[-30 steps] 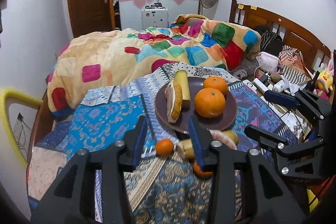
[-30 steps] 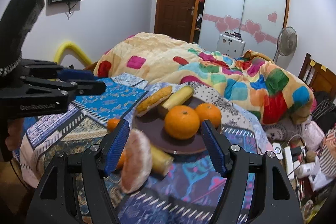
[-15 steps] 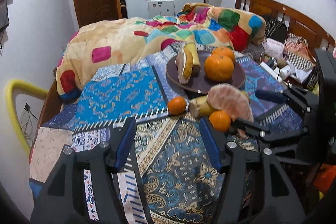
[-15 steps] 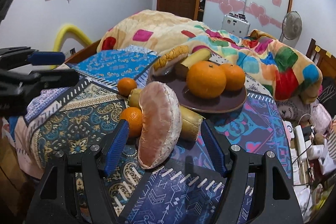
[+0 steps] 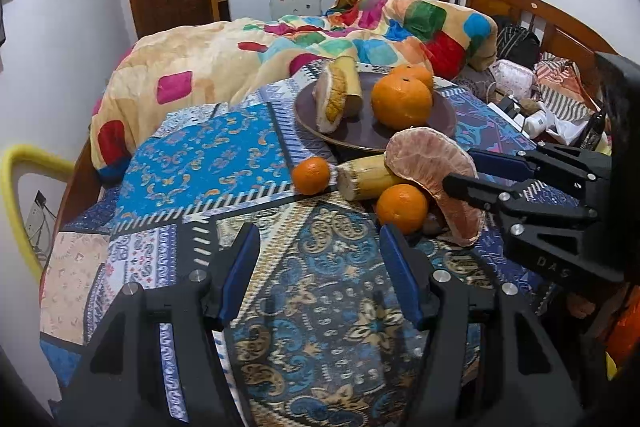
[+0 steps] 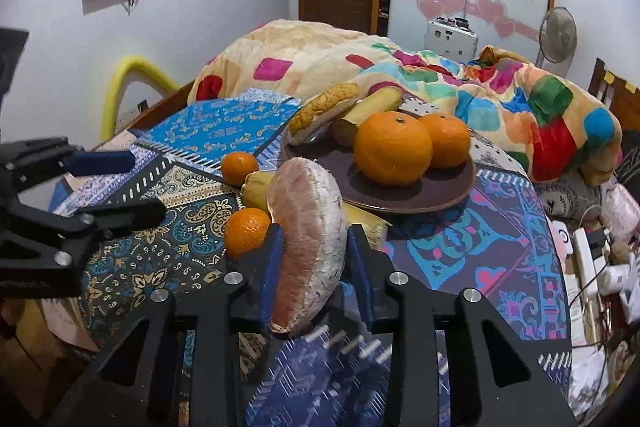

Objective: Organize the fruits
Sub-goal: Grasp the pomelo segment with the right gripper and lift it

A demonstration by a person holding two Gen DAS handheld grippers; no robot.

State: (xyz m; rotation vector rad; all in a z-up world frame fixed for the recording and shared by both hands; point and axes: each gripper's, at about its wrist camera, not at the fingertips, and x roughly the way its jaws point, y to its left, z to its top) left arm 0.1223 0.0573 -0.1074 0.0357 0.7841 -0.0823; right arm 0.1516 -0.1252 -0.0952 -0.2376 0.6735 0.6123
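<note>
- Nearest the camera on the patterned bedspread (image 6: 500, 259), the right gripper (image 6: 314, 259) closes its blue pads on either flat side of a plush pomelo wedge (image 6: 308, 227); the wedge stands on edge, in front of the brown plate (image 6: 404, 201) and just short of its rim.
- To the left of the plate and nearer the viewer, the left gripper (image 5: 320, 261) hangs over bare cloth with its jaws wide apart and nothing between them.
- Touching the wedge on its plate side, a small orange (image 6: 246, 229) and a banana piece (image 6: 258, 189) lie on the cloth; a second small orange (image 6: 239, 167) sits just beyond them, beside the plate's left rim.
- On the plate itself rest two larger oranges (image 6: 394, 153), another banana piece (image 6: 370, 111) and a second wedge (image 6: 326, 105), yellow rind up.
- Behind the plate, a quilt of coloured squares (image 6: 520, 95) is heaped across the bed.
- The step in hand appears to be the pick-up of the loose wedge, whose likely destination is the plate.
- The next move calls for a lift clear of the small orange and banana piece that crowd it, then a carry over the near rim to the open patch in front of the large oranges, gently enough that nothing rolls.
- The soft wedge may squash or twist in the grip, so a firm, level hold looks wise.
</note>
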